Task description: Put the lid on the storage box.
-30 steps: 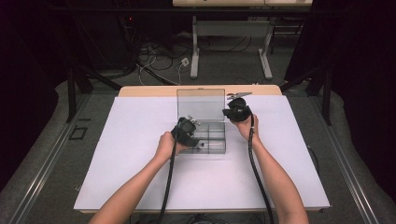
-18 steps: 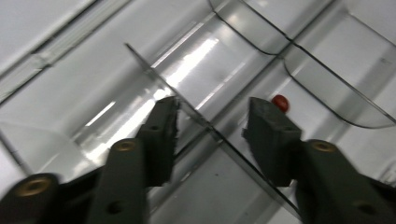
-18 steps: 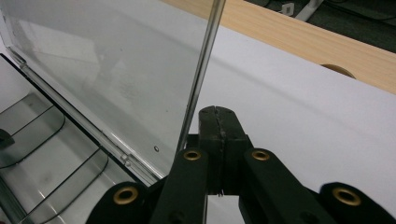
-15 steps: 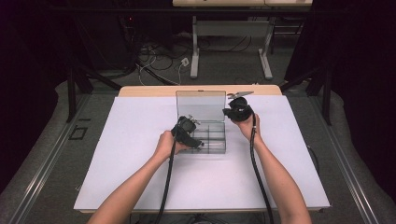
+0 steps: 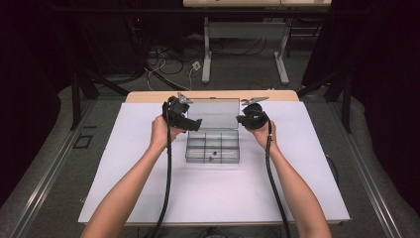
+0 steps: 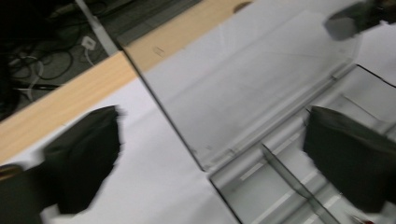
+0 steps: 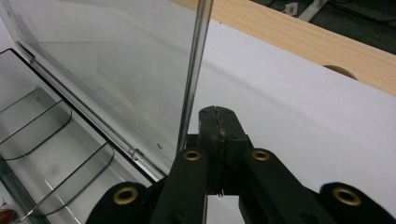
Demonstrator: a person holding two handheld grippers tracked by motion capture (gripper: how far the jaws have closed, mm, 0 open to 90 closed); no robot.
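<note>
Flanking one clear box (image 5: 213,147), two tools, left tool (image 5: 181,115) spread, right tool (image 5: 252,119) pressed together

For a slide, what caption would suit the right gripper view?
Shut black tongs beside the raised edge of a clear compartment box's open lid, above a white table.

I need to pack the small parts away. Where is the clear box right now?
In the high view the clear box sits mid-table on the white mat, lid open toward the far edge, between the left gripper and right gripper.
</note>
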